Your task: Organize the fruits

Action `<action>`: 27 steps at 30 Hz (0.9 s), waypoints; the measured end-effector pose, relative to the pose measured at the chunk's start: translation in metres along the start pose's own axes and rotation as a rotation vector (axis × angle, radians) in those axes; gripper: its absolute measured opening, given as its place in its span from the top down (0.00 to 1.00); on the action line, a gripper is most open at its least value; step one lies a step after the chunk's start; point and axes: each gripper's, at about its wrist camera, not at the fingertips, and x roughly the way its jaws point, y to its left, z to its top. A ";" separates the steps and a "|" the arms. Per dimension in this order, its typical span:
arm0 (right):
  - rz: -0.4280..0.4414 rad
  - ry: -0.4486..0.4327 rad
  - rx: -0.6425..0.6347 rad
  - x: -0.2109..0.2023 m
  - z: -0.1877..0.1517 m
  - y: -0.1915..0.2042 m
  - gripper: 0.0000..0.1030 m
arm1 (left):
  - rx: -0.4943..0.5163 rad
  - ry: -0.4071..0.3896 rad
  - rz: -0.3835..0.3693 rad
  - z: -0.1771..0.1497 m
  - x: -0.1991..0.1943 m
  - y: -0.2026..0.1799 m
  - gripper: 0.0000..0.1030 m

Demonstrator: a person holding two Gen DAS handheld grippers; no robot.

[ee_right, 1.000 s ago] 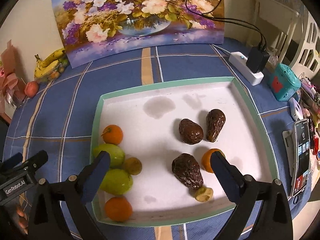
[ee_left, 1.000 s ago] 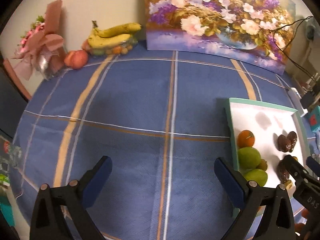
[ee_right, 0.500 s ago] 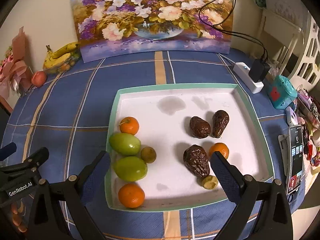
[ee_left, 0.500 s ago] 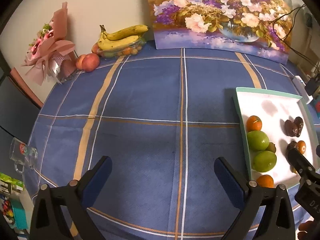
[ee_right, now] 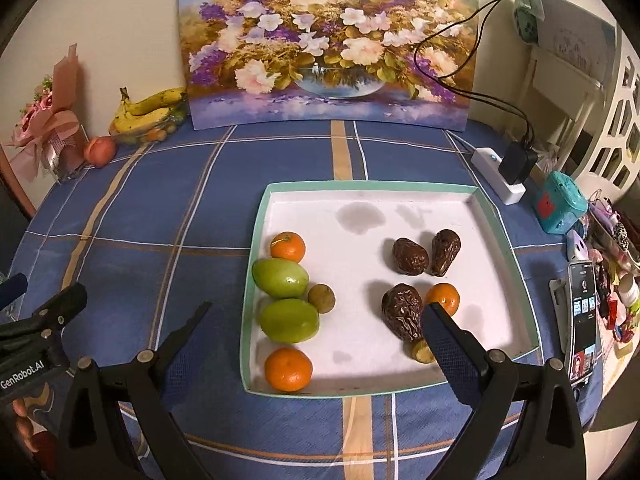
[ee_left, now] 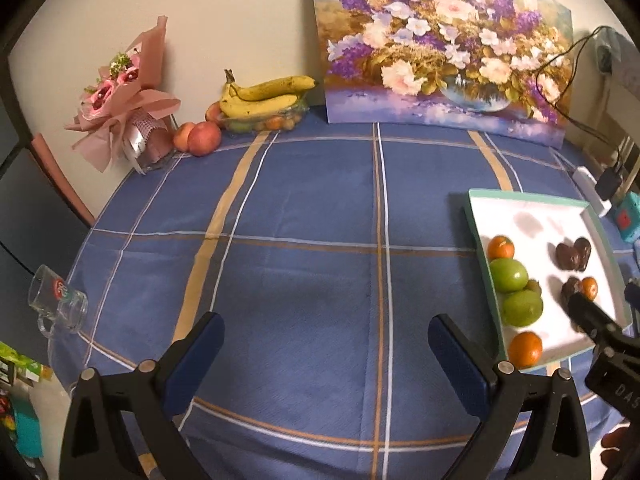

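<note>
Mostly sorted, as judged from the layout: in the tray (ee_right: 502,236) two green fruits (ee_right: 282,278) and two oranges (ee_right: 288,368) are lined up along the left wall, with a small brown fruit (ee_right: 321,298) beside them; three dark wrinkled fruits (ee_right: 410,256) are grouped on the right. A third orange (ee_right: 444,298) and a small yellowish piece (ee_right: 422,352) are mixed in with that group, probably left to be moved. Left gripper (ee_left: 324,354) and right gripper (ee_right: 316,334) are both spread wide, nothing held, with the left over bare tablecloth (ee_left: 300,208).
</note>
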 end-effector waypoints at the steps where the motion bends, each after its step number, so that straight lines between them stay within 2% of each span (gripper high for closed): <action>1: 0.000 -0.003 0.000 -0.002 -0.001 0.000 0.03 | -0.002 0.010 -0.003 -0.001 0.000 0.001 0.00; 10: 0.006 0.008 0.001 -0.007 -0.012 0.000 0.03 | -0.039 0.074 -0.014 -0.007 0.000 0.010 0.00; 16: 0.009 0.019 -0.006 -0.008 -0.017 0.001 0.03 | -0.019 0.120 -0.009 -0.010 0.007 0.006 0.00; 27: 0.013 0.041 0.001 -0.004 -0.019 -0.002 0.03 | -0.018 0.135 0.002 -0.008 0.012 0.011 0.00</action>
